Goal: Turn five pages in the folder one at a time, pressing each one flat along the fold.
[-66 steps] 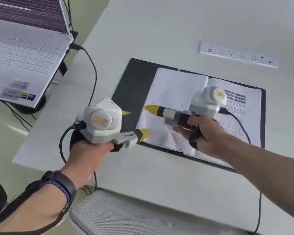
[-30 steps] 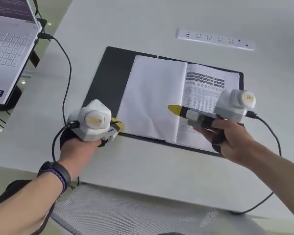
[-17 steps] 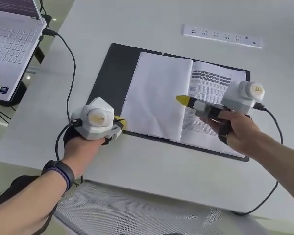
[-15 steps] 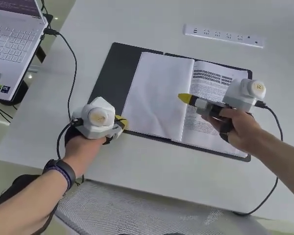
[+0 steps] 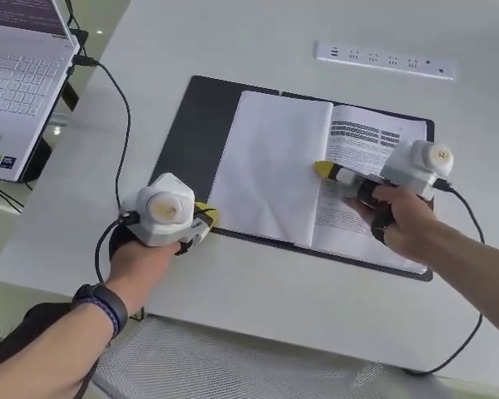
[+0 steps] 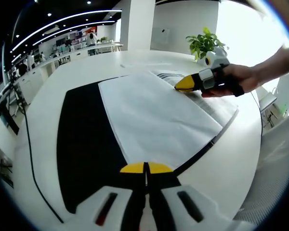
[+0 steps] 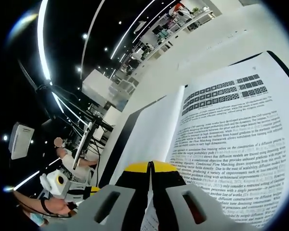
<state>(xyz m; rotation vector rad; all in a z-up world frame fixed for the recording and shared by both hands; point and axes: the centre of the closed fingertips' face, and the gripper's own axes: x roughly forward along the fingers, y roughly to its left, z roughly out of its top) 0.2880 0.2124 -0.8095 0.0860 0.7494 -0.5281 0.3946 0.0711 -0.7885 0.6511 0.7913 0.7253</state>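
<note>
The black folder (image 5: 198,125) lies open on the white table. A blank white page (image 5: 270,166) lies turned to the left, and a printed page (image 5: 374,195) lies on the right. My right gripper (image 5: 323,169) is shut, and its yellow tips sit at the fold between the two pages. In the right gripper view the tips (image 7: 151,167) point along the fold, with the printed page (image 7: 231,125) to their right. My left gripper (image 5: 206,218) is shut and empty at the folder's near left edge. Its tips (image 6: 146,168) sit just off the black cover (image 6: 82,144), facing the right gripper (image 6: 185,84).
A laptop (image 5: 17,75) stands at the far left with a black cable (image 5: 121,108) running past the folder. A white power strip (image 5: 385,60) lies beyond the folder. A mesh chair seat (image 5: 233,366) is below the table's near edge.
My right gripper has gone from the left part of the blank page across to the fold. My left gripper has drawn back from the page's near corner to the folder's edge.
</note>
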